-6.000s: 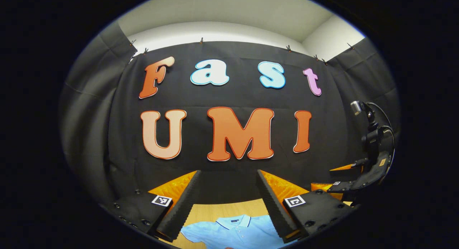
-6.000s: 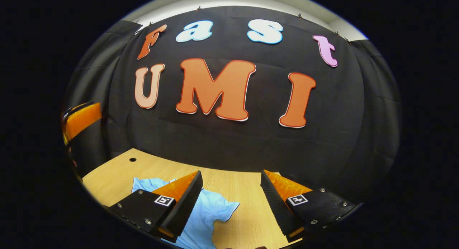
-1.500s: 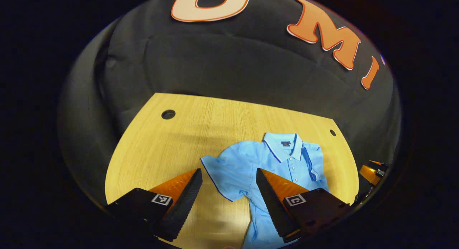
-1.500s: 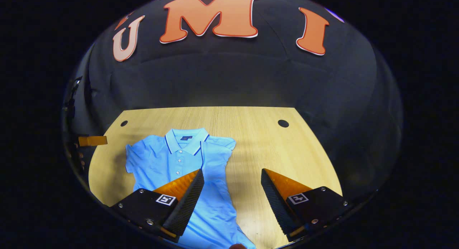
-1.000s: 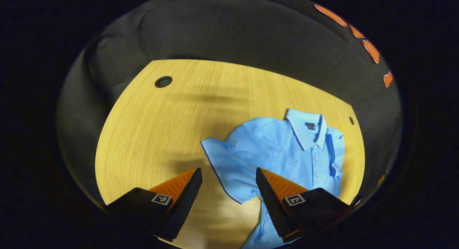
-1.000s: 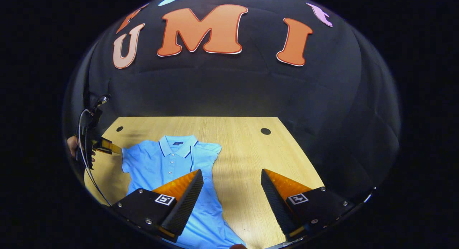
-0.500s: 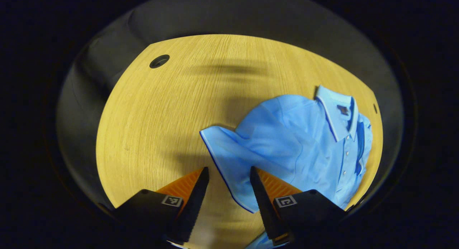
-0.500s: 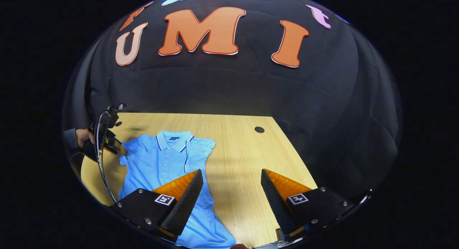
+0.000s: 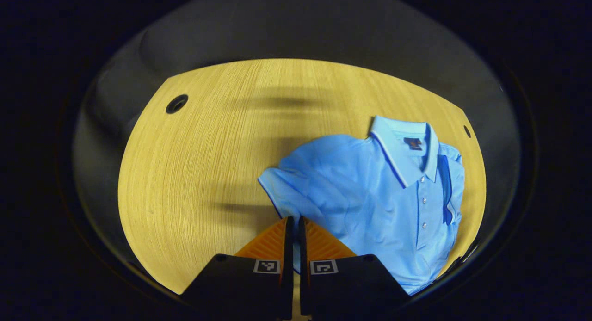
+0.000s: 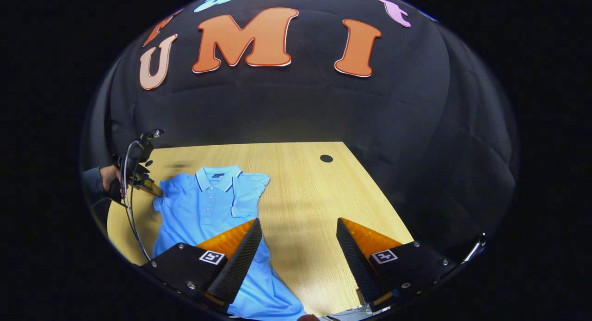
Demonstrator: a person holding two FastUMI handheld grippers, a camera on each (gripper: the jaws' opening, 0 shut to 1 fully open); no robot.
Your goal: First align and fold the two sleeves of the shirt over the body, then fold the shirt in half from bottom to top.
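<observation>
- A light blue shirt [image 9: 370, 196] is laid face up on the table [image 9: 208, 140], in the right half of the left gripper view and at lower left in the right gripper view.
- The left gripper [image 9: 292, 226], at bottom centre of its view, is seen pressed together on the hem of the near sleeve [image 9: 282, 191].
- The other sleeve [image 10: 247, 194] is seen folded over the body.
- The right gripper [image 10: 298, 237] is held spread above bare table beside the shirt.
- A hand [image 10: 110, 175] is seen at the left edge of the right gripper view.
</observation>
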